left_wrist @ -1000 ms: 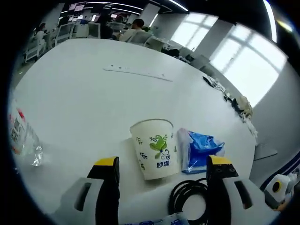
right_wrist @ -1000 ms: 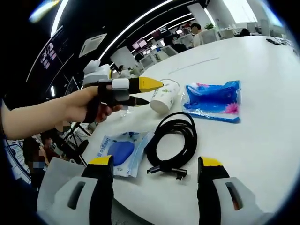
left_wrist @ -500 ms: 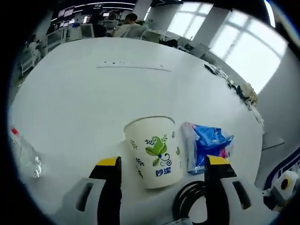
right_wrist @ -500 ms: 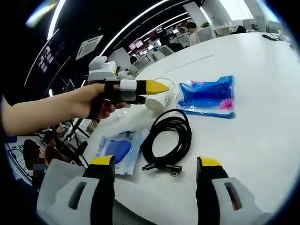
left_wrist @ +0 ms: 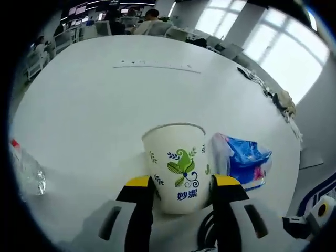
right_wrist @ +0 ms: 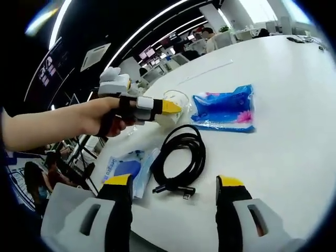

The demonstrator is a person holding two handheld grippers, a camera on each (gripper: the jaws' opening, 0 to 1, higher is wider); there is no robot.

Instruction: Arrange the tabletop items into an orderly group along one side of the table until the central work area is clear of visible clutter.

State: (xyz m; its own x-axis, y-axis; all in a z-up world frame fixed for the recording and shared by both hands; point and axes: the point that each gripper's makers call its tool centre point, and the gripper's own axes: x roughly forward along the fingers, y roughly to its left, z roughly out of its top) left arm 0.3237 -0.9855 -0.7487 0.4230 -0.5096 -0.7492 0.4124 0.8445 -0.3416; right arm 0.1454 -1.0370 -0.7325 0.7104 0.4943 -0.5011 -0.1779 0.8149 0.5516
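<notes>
In the left gripper view, a clear plastic bottle (left_wrist: 23, 169) lies at the left edge of the white table (left_wrist: 94, 100). The left gripper (left_wrist: 181, 185) has its jaws pressed on both sides of the paper cup (left_wrist: 176, 165), which stands upright. Just to the right lies a blue tissue pack (left_wrist: 244, 160).

In the right gripper view, a hand (right_wrist: 105, 118) holds the left gripper (right_wrist: 168, 107) at the cup. Below lie a blue mask packet (right_wrist: 126, 168) and a coiled black cable (right_wrist: 181, 157). The right gripper (right_wrist: 175, 184) is spread wide, holding nothing.
</notes>
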